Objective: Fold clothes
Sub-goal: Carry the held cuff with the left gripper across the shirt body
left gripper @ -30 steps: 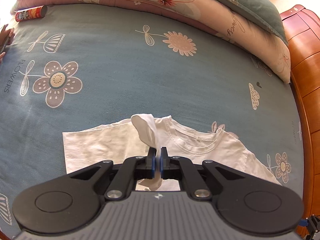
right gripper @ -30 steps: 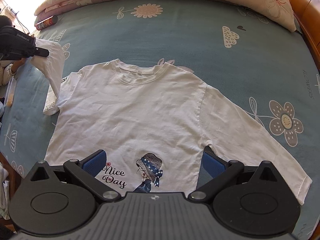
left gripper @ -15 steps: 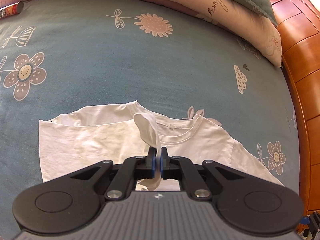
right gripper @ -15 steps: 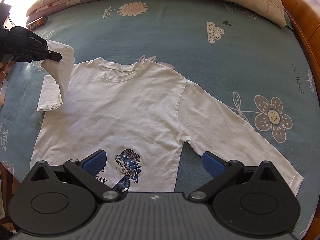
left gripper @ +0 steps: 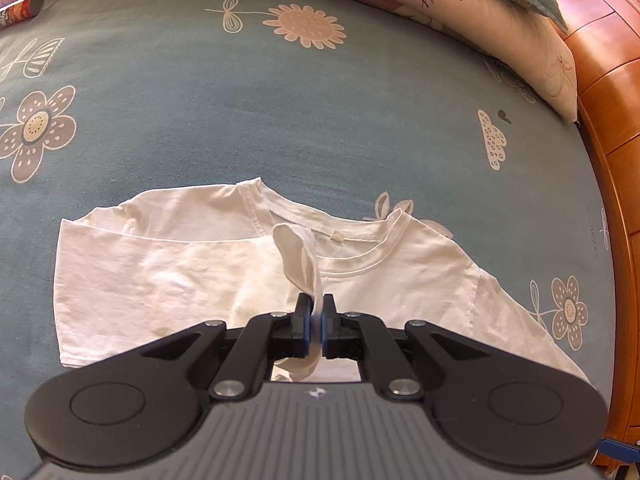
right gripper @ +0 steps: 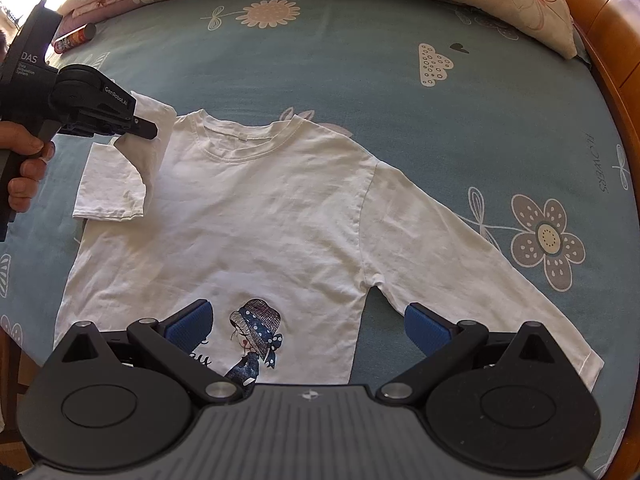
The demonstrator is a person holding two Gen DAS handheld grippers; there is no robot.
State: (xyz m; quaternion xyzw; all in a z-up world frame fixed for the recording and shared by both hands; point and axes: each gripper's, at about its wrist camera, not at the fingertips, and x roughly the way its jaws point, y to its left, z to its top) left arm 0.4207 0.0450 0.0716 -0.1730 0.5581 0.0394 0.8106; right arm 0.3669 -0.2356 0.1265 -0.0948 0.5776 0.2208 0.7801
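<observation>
On the blue flowered bedspread [right gripper: 360,80], a small cylindrical can [right gripper: 75,38] lies on its side near the far left edge, just below the folded pink quilt [left gripper: 500,20] and pillow that run along the head of the bed. A wooden bed frame [right gripper: 600,32] curves down the right side. Nothing lies on the white long-sleeved T-shirt [right gripper: 260,208], which is spread face up in the middle of the bed with its collar toward the quilt. Its front carries a print of a girl in a dotted hat, partly hidden behind the right gripper [right gripper: 308,320], whose 2 blue-padded jaws stand wide apart above the hem and grip nothing. The shirt's right-hand sleeve stretches flat and diagonal toward the bed's near corner. The other sleeve is doubled back over the shoulder, its cuff end [left gripper: 300,264] pinched between the closed jaws of the left gripper [left gripper: 316,320], which a hand [right gripper: 24,160] holds just above the shoulder, beside the collar.
</observation>
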